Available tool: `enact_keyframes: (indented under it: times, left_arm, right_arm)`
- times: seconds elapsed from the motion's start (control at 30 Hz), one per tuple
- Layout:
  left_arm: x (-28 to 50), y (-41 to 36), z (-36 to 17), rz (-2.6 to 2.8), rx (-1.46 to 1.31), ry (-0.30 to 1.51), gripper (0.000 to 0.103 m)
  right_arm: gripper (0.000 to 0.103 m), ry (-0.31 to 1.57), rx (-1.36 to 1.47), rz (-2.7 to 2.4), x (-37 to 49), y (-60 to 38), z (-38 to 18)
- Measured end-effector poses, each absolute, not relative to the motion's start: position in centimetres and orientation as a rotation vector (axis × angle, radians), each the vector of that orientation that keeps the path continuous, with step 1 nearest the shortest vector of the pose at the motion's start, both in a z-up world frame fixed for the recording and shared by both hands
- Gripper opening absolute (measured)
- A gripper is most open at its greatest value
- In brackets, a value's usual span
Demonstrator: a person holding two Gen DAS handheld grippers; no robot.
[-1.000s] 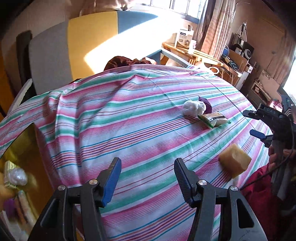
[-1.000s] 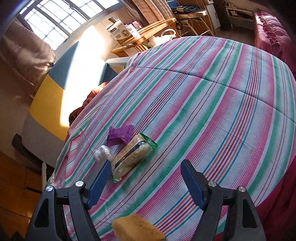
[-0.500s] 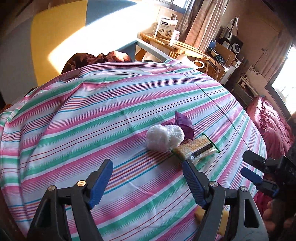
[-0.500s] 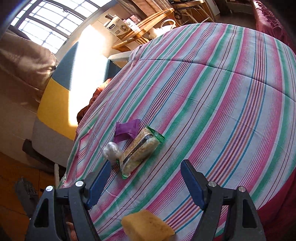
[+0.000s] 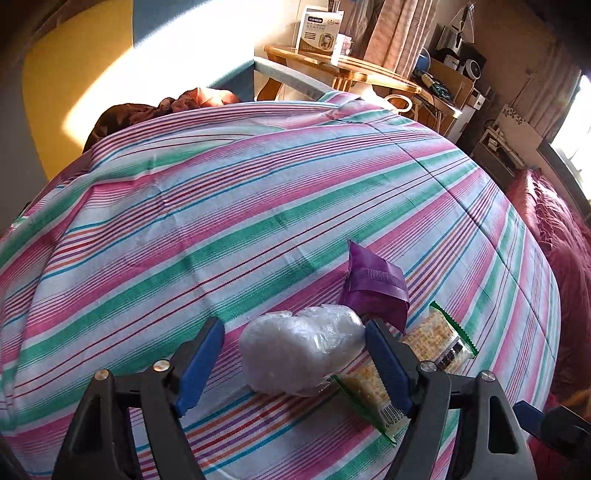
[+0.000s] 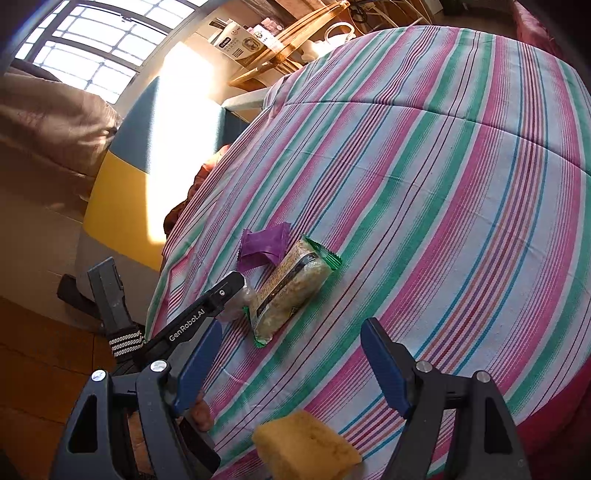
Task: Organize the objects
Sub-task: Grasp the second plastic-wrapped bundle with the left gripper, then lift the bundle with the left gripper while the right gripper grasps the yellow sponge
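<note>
A white plastic-wrapped bundle (image 5: 303, 350) lies on the striped tablecloth (image 5: 184, 221) between the fingers of my left gripper (image 5: 293, 326). Its jaws are closing: the right pad is against the bundle and a small gap shows at the left pad. A purple wrapper (image 5: 373, 284) and a green-edged cracker packet (image 5: 436, 339) lie just beyond the bundle. In the right wrist view, my right gripper (image 6: 291, 332) stands open and empty over the cloth. The yellow sponge (image 6: 306, 446) lies below it by the table's near edge, and the packet (image 6: 291, 288) ahead.
A wooden side table (image 5: 343, 70) with a carton (image 5: 317, 33) stands beyond the far edge. A dark red cloth (image 5: 155, 110) lies against the yellow and blue backrest (image 5: 74, 92). A red bedspread (image 5: 565, 258) runs along the right side.
My left gripper moved right and down from the table's left edge to the white bundle, which now sits between its fingers. It has entered the right wrist view. The right gripper barely moved.
</note>
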State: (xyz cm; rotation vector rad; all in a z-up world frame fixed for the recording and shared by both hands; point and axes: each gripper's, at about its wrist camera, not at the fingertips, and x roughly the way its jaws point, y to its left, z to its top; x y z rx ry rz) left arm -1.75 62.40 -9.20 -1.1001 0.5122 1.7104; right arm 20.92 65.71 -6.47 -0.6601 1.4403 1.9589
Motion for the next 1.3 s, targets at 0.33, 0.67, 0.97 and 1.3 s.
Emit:
enact_keyframes:
  times: [0.33,0.67,0.97,1.3]
  left_arm:
    - [-2.4,53.3,-8.8,1.786,-1.105,0.427,0.060]
    - [1.2,40.5,-9.0,1.889,-1.058,0.466,0.061]
    - [4.2,35.3,-8.8,1.893,-1.045,0.450,0.061]
    - [4.7,31.0,-6.4,1.922,-0.985,0.378,0.060]
  right_arm:
    - [0.079,1.405,-0.726,1.990,19.8,65.6,-6.5]
    - [0.079,1.455,-0.917,1.977,18.0,64.9,-8.6]
    - [0.079,1.294,-1.014,1.909,18.8,62.9,-6.9]
    - [0.077,1.413,-1.138,2.107,15.9,56.7,-5.9]
